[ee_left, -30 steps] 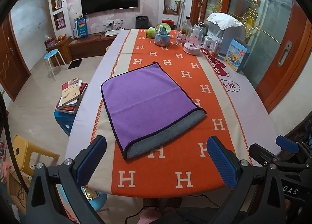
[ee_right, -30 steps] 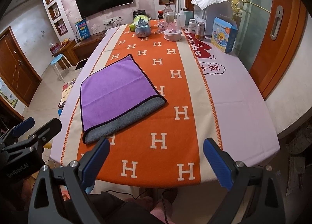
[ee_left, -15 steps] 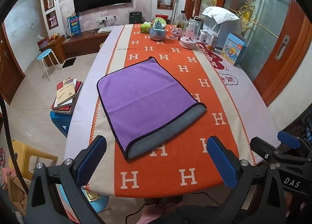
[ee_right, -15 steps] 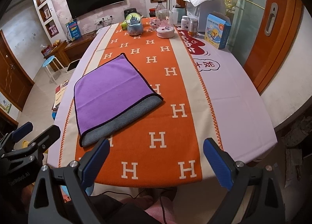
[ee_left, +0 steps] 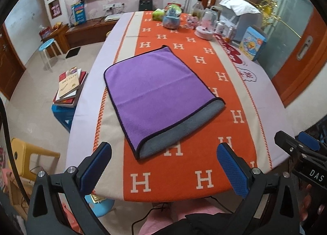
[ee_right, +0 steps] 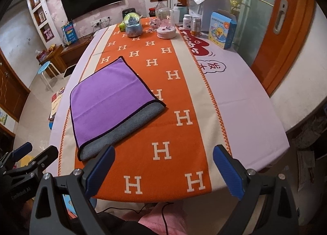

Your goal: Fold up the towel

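Observation:
A purple towel (ee_left: 155, 90) lies folded on the orange H-patterned table runner (ee_left: 184, 175), with its grey underside (ee_left: 179, 132) showing along the near edge. It also shows in the right wrist view (ee_right: 110, 96), left of centre. My left gripper (ee_left: 163, 167) is open and empty, held back above the table's near edge, short of the towel. My right gripper (ee_right: 163, 169) is open and empty, also above the near edge, with the towel's grey edge (ee_right: 122, 130) just beyond its left finger.
At the table's far end stand a snow globe (ee_left: 171, 19), a pink round box (ee_left: 205, 30), bottles and a blue carton (ee_left: 252, 44). A stack of books (ee_left: 69, 85) rests on a blue stool left of the table. A yellow stool (ee_left: 24, 153) stands near left.
Both grippers have risen and drawn back a little from the table, so the towel looks smaller and farther. The towel has not moved. Both stay open.

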`<state>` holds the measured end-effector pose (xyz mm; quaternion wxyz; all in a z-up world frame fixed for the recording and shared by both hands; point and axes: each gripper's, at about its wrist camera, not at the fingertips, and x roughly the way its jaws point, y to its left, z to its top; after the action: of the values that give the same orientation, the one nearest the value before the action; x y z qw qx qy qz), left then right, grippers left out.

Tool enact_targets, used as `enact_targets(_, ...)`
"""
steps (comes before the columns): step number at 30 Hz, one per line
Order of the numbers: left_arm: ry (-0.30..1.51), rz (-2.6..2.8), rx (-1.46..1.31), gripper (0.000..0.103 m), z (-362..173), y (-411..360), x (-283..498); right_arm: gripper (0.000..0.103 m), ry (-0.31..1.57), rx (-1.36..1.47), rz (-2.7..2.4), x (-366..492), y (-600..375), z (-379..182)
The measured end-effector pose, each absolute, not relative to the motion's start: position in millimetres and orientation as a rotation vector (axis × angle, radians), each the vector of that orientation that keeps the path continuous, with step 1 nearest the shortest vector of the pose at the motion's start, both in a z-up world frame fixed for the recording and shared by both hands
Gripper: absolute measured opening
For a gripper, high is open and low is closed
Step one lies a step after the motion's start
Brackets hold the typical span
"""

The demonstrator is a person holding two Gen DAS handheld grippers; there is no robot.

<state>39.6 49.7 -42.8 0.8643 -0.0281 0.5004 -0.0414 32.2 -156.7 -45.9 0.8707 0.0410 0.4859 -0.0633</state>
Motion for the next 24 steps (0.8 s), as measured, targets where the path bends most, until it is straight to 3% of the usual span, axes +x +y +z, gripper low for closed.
enact_targets(15, 1.100, 0.111, -0.188, 0.102, -60.7, 57.8, 80.5, 0.097, 0.983, -0.080, 0.067, 105.2, -185.0, -60.4)
enact_targets(24, 1.150, 0.170, -0.254, 0.102, -81.7, 61.0, 98.3, 0.097, 1.062, -0.191, 0.235, 150.0, -190.5, -92.9)
